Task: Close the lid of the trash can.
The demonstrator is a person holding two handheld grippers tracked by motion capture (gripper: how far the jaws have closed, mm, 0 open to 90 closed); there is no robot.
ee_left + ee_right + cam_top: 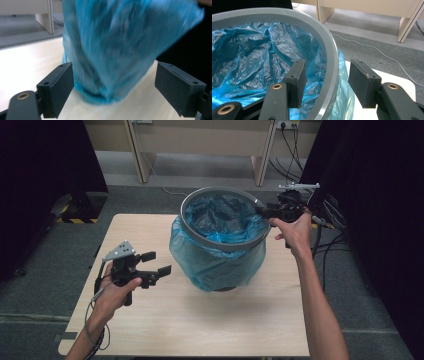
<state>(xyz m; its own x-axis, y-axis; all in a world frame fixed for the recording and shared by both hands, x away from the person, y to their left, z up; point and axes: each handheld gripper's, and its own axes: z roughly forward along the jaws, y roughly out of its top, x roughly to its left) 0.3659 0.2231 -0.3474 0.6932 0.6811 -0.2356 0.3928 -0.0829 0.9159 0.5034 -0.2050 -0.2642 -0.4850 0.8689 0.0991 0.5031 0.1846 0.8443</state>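
A: Where's the bin sitting?
B: The waste bin (222, 285), lined with a blue bin bag (220, 217) and capped by a grey ring (200, 237), stands at the far middle of the wooden table (200, 320). The bag's skirt balloons over its sides.

A: And the tongs?
B: The right gripper (260, 211) straddles the ring at the bin's right edge: in the right gripper view (325, 83), one jaw is inside over the liner and the other outside. The pads stand clear of the ring, so it's open, gripping nothing. The left gripper (157, 263) hovers to the bin's left, jaws spread and empty, the bag straight ahead of it.

A: What might go wrong?
B: With the ring unheld, I'd guess a tug from the left on that loose skirt could drag the liner out from under it, or slide the light bin across the table. A hard pinch could also tear the thin plastic.
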